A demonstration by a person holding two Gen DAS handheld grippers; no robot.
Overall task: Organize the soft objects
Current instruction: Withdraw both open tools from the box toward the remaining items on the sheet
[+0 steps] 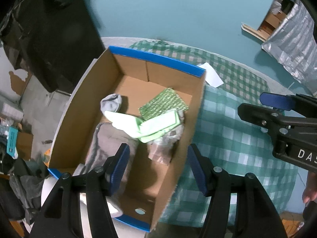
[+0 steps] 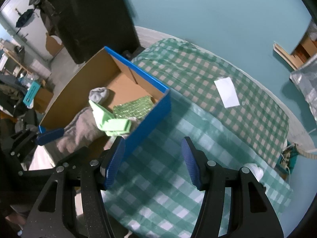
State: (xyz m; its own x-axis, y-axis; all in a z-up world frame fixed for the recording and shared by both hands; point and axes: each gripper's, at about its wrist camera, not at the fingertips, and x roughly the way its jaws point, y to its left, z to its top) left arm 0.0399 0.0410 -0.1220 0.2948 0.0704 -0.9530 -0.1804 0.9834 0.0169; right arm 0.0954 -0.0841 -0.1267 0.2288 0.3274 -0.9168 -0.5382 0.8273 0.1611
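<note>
I have both tools over the table now, and neither is carrying anything. My left gripper (image 1: 158, 168) hangs above the near end of the cardboard box (image 1: 195, 107), jaws standing apart with nothing between the pads; one finger is over the inside, the other over the checked tablecloth (image 1: 227, 130) just outside the box's right wall. My right gripper (image 2: 153, 162) is also spread and empty, hovering over the tablecloth beside the box's blue outer face. The soft things are already lying in the box: a grey towel (image 1: 111, 138) slumped along the near left side, a light green cloth (image 1: 150, 125) folded loosely on top of the pile, a sparkly green pad (image 1: 164, 103) behind it, a rolled grey sock (image 1: 112, 103) toward the middle, and something pale and crumpled under the green cloth that I cannot make out. All of it looks light and limp, so I expect no weight worth fearing, but nothing will hold its shape when lifted. I would pinch the green cloth at its thick folded edge, not at a single loose layer, and take the towel at a bunched ridge. A white slip of paper (image 2: 226, 92) lies well apart on the cloth; I judge it no part of the job.
</note>
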